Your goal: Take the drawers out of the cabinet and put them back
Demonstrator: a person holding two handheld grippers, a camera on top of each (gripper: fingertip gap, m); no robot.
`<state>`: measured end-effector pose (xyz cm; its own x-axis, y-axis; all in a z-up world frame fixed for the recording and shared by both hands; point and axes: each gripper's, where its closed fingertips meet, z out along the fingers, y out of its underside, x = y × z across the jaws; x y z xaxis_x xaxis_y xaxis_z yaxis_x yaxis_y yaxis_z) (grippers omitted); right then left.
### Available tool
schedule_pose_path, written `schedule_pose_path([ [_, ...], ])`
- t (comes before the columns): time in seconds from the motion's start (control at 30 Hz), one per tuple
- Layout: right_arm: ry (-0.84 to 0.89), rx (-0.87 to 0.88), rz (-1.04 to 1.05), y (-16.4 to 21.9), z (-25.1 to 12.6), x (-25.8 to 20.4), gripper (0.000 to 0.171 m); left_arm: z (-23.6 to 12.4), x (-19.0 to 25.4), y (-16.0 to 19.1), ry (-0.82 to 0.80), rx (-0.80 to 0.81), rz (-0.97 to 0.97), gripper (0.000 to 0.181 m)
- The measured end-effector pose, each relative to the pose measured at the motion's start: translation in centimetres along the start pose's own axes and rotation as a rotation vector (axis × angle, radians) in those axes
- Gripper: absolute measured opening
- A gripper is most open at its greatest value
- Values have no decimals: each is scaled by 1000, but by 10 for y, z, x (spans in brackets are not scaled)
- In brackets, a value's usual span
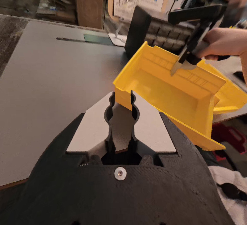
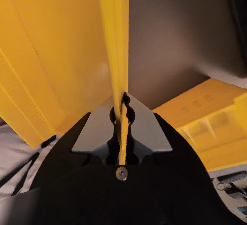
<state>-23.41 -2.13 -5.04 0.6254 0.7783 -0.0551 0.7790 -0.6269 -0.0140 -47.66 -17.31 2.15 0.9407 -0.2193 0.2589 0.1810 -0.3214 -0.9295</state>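
Observation:
In the left wrist view a yellow drawer (image 1: 167,98) hangs tilted over the table's front right corner, its open side facing me. My right gripper (image 1: 175,70), held by a hand, is shut on its far wall. A second yellow drawer (image 1: 231,98) lies behind it on the table. The black cabinet (image 1: 139,31), with rows of dark drawers, stands farther back. My left gripper (image 1: 122,95) is open and empty, just left of the held drawer's near corner. In the right wrist view my right gripper (image 2: 122,98) pinches the yellow drawer (image 2: 46,44) by its wall. The second drawer (image 2: 207,125) lies to the right.
The grey table (image 1: 53,71) stretches to the left. A white stand base (image 1: 117,39) sits by the cabinet, with a cardboard box (image 1: 90,1) behind the table. A red object (image 1: 229,138) and white cloth (image 1: 227,185) lie below the table's front edge. About 30 cm separates my left fingertips from my right.

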Motion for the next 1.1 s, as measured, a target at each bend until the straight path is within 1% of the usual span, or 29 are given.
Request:
schedule_pose_path([
  [0.03,13,23,-18,3,-18,0,2,-4,-4,-5,3,27,-39,21],
  [0.1,21,100,-33,14,-59,7,2,-6,-4,-12,46,54,-125,25],
  [0.13,21,129,-32,26,-79,15,2,-4,1,-14,89,53,-161,29],
  [0.17,13,162,-17,40,-99,25,2,2,8,-11,121,34,-190,33],
  [0.23,3,208,57,77,-133,56,2,24,27,9,145,-86,-200,45],
  [0.3,-6,230,156,123,-156,95,1,55,67,36,226,-223,-150,61],
  [0.33,-3,231,217,149,-165,117,1,71,94,47,296,-269,-129,73],
  [0.37,5,231,285,176,-171,140,1,86,122,55,374,-304,-113,80],
  [0.43,30,221,441,233,-176,187,2,114,171,68,488,-386,-77,80],
  [0.47,53,206,518,263,-175,209,2,127,189,77,506,-450,-34,77],
  [0.5,80,178,600,294,-170,228,2,137,204,87,505,-524,24,70],
  [0.53,111,140,671,324,-163,245,2,147,219,93,507,-575,83,69],
  [0.63,181,4,800,406,-140,279,4,175,259,89,543,-606,156,68],
  [0.7,215,-43,907,451,-128,299,4,194,278,81,551,-612,177,69],
  [0.77,220,-74,958,485,-116,313,5,216,290,76,529,-623,226,71],
  [0.83,184,-107,994,509,-101,320,5,237,293,78,476,-656,280,69],
  [0.9,135,-122,1018,521,-85,325,5,246,303,88,476,-717,304,57],
  [0.93,106,-125,1024,524,-76,327,5,250,309,92,482,-736,310,57],
  [0.97,80,-127,1028,525,-67,329,5,254,311,98,468,-767,328,57],
  [1.03,39,-113,1028,522,-51,336,6,257,309,116,432,-875,379,59],
  [1.1,14,-92,1029,512,-35,345,6,258,312,131,449,-960,402,62],
])
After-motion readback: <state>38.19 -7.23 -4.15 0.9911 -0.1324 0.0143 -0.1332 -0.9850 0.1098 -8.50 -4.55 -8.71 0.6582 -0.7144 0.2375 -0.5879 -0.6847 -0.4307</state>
